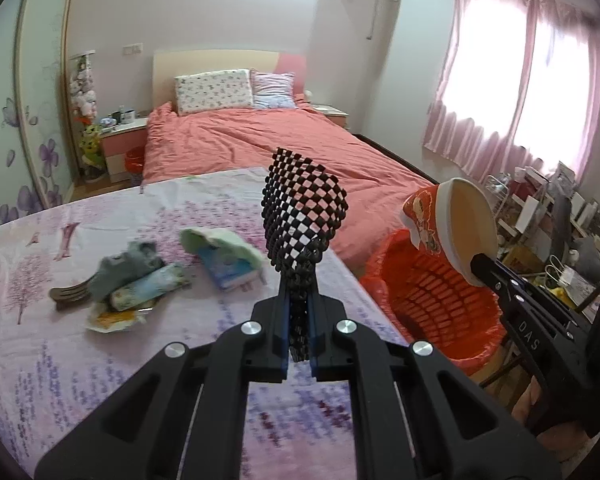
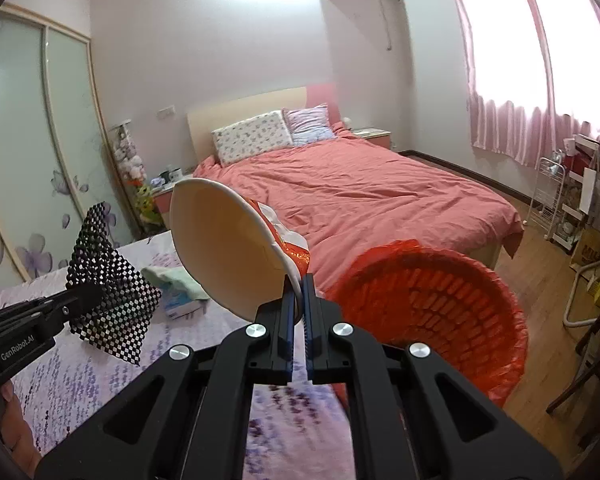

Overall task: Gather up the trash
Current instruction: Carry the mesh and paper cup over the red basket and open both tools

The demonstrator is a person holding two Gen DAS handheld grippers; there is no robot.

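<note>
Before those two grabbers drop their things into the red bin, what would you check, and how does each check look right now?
1. Right gripper clamped on the paper bowl's rim: ok.
2. Left gripper clamped on the black mesh sheet: ok.
3. Red bin open, liner in place: ok.
4. Bowl directly above the bin's mouth: cannot tell; it looks beside the rim.
5. Mesh above the bin: not ok, it hangs over the table.
6. Bowl empty: ok.
</note>
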